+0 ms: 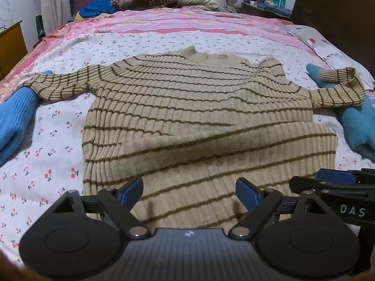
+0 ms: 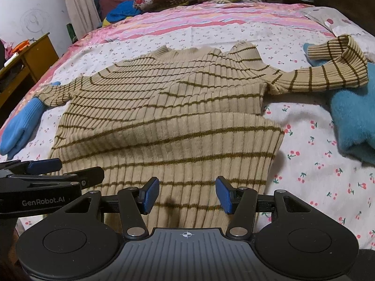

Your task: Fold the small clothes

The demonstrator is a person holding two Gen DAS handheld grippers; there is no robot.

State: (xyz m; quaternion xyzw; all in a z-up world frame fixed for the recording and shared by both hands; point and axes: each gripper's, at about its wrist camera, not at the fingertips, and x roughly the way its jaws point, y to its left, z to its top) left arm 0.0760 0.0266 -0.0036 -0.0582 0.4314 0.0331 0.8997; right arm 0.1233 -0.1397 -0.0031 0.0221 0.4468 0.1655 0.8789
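Striped sweater spread on bed, left tool and right tool side by side over hem, both released

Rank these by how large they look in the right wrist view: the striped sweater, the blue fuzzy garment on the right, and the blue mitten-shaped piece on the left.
1. striped sweater, clearly largest.
2. blue fuzzy garment, partly cut off by the frame edge.
3. blue mitten-shaped piece, smallest as seen, though it lies partly under the sweater's sleeve.
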